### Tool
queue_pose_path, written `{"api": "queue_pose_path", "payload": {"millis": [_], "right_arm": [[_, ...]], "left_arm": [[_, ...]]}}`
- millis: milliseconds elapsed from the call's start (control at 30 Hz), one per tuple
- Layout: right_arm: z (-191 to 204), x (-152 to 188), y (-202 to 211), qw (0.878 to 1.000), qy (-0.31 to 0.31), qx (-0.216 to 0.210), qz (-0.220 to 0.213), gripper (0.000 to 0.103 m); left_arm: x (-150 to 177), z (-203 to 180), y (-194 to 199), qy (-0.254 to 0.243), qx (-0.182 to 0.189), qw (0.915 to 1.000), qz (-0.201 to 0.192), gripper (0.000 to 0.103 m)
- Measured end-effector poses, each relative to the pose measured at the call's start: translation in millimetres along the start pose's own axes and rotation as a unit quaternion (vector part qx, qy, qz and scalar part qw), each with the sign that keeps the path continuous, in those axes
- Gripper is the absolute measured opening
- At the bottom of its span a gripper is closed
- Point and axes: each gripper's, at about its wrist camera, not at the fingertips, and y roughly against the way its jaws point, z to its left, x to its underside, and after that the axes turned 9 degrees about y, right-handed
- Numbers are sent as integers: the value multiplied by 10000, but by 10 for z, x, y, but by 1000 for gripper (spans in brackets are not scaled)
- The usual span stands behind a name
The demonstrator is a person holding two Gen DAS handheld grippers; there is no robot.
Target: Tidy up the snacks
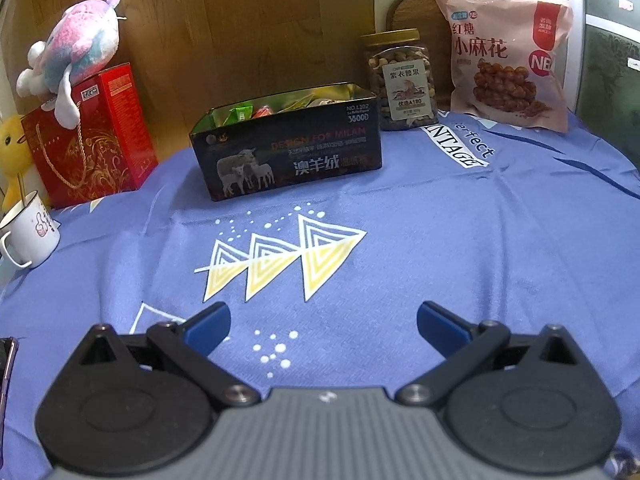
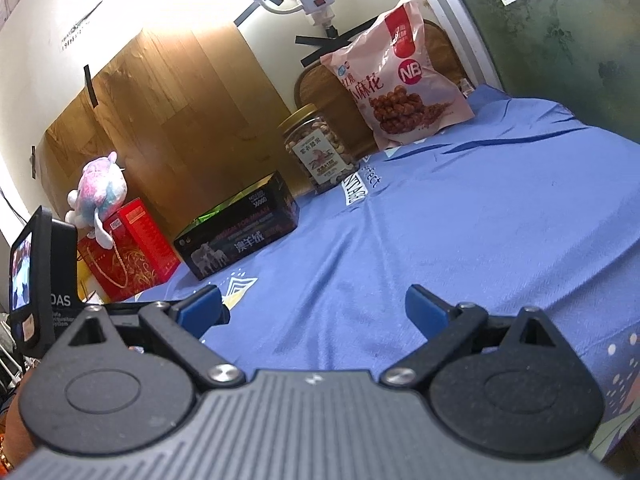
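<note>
A black open box (image 1: 288, 152) printed with sheep stands at the back middle of the blue cloth, holding several wrapped snacks (image 1: 256, 111). To its right stands a clear jar of nuts (image 1: 402, 80) with a gold lid. A pink bag of twisted snacks (image 1: 510, 60) leans further right. From the right wrist I see the box (image 2: 240, 240), the jar (image 2: 320, 152) and the bag (image 2: 404, 80) too. My left gripper (image 1: 323, 326) hangs open over the cloth, well short of the box, empty. My right gripper (image 2: 314, 310) is open and empty as well.
A red gift bag (image 1: 96, 140) with a plush toy (image 1: 76, 52) on top stands at the back left. A white mug (image 1: 28, 232) sits at the left edge, a yellow plush (image 1: 12, 152) behind it. The blue cloth (image 1: 440, 240) covers the table. A small screen device (image 2: 36, 276) is at the far left.
</note>
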Motion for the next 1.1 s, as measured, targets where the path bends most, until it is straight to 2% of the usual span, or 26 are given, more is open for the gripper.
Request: {"api": "queue_pose_path", "payload": {"millis": [700, 1100], "right_arm": [[40, 4, -69, 9998, 92, -62, 135, 98], [120, -49, -344, 9986, 134, -225, 467, 95]], "left_arm": [[-7, 125, -39, 173, 43, 9998, 16, 103], [-80, 298, -72, 242, 50, 9995, -195, 103]]}}
